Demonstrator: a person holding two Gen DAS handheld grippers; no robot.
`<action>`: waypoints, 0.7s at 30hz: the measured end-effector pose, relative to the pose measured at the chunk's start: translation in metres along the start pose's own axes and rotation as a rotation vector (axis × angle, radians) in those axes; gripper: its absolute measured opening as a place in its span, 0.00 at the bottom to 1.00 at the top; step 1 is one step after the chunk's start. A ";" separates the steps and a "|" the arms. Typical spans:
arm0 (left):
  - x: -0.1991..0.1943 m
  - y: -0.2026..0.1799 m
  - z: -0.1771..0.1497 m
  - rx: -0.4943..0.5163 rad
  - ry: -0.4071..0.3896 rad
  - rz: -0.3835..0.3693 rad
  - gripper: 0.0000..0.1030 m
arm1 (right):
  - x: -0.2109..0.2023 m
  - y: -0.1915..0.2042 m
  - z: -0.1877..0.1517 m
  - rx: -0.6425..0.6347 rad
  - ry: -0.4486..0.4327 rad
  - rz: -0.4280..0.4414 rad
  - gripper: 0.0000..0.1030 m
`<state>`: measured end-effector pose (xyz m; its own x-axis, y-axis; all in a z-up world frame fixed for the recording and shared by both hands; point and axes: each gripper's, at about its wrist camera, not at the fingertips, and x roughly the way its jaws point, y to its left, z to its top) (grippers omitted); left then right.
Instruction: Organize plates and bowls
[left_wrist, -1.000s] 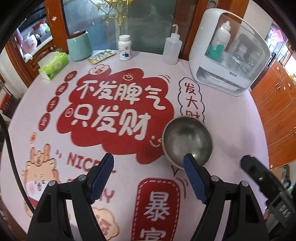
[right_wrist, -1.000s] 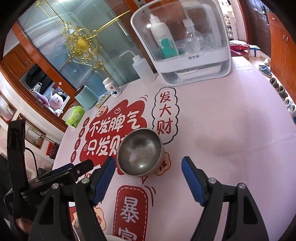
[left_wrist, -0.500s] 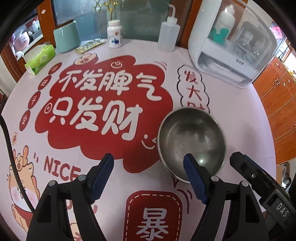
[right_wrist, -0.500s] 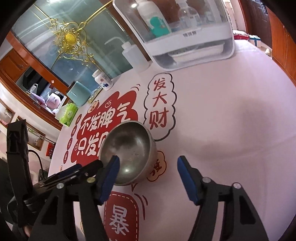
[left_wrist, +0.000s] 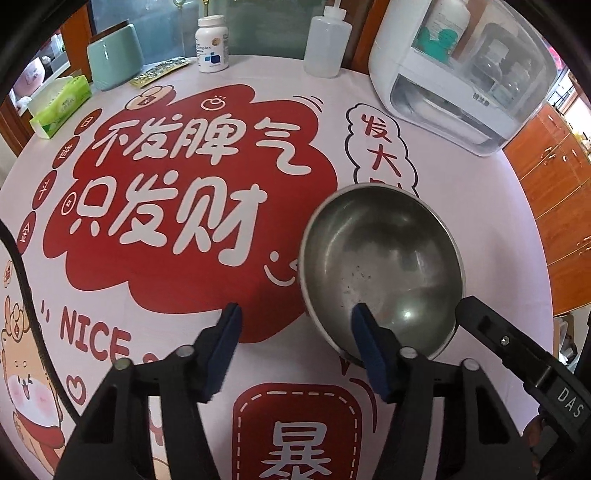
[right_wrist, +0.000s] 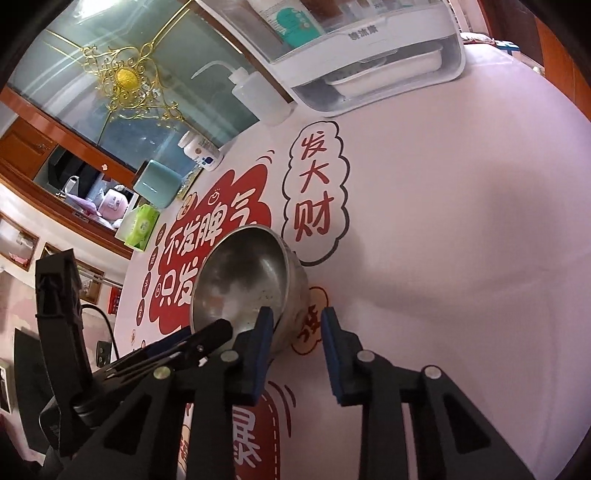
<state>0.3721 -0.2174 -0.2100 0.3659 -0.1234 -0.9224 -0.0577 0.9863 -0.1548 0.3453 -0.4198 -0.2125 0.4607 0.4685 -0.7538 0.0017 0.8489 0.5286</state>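
Round counter (left_wrist: 461, 177) under a pink printed cloth, backed by a squeeze bottle (left_wrist: 327, 44), pill bottle (left_wrist: 212, 44) and white dish cabinet (left_wrist: 454, 74). Steel bowl (left_wrist: 380, 266) stands right of centre. Left gripper (left_wrist: 295, 325) and right gripper (right_wrist: 297, 325), jaws part-open, each straddle its near rim.

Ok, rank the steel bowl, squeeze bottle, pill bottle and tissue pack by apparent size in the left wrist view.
1. Steel bowl, largest, though it sits nearest the camera.
2. Tissue pack and squeeze bottle look alike; unranked.
3. Pill bottle, smallest.
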 end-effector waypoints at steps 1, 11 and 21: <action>0.000 0.000 0.000 -0.001 -0.001 -0.006 0.49 | 0.000 0.000 0.000 -0.001 0.000 0.003 0.20; 0.002 -0.015 -0.011 0.046 0.016 -0.062 0.23 | -0.002 -0.005 -0.006 -0.005 0.021 0.011 0.08; -0.005 -0.018 -0.022 0.076 0.013 -0.036 0.19 | -0.007 -0.004 -0.018 -0.018 0.050 0.007 0.05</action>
<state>0.3512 -0.2365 -0.2099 0.3548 -0.1593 -0.9213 0.0256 0.9867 -0.1608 0.3257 -0.4220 -0.2160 0.4157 0.4854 -0.7691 -0.0173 0.8497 0.5269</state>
